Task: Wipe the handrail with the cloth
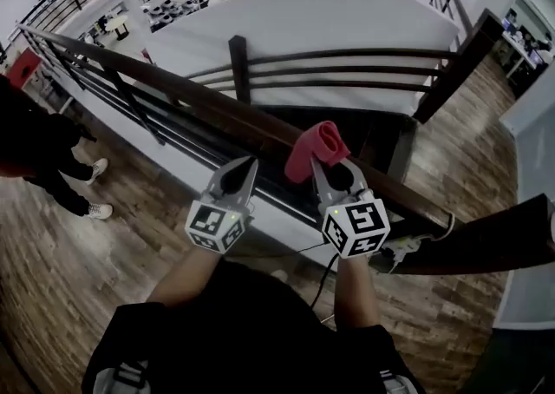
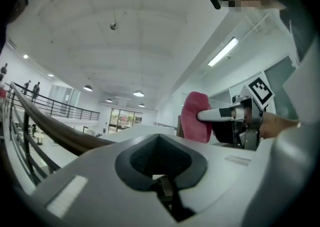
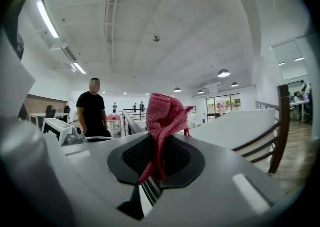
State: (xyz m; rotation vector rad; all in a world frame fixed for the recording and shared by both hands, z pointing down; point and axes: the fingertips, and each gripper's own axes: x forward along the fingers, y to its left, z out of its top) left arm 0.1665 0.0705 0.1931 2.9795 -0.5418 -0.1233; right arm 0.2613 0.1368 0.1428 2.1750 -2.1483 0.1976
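At the right gripper (image 3: 159,163), a crumpled red cloth (image 3: 165,113) sticks up.

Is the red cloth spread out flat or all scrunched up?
Scrunched up: the red cloth stands in a folded wad, pinched in the right hand-held gripper.

the top of the handrail (image 1: 173,84) lies bare along its long run up and left of the cloth (image 1: 314,149), with open air above it. on the handrail's far side a dark post (image 1: 238,58) with cross rails closes the way. beneath the handrail, thin bars (image 1: 134,106) block any reach through. its near side is open wooden floor (image 1: 52,297) (a person (image 1: 39,154) stands there, further left). past the cloth, a second dark rail (image 1: 486,249) crowds the handrail's lower end.
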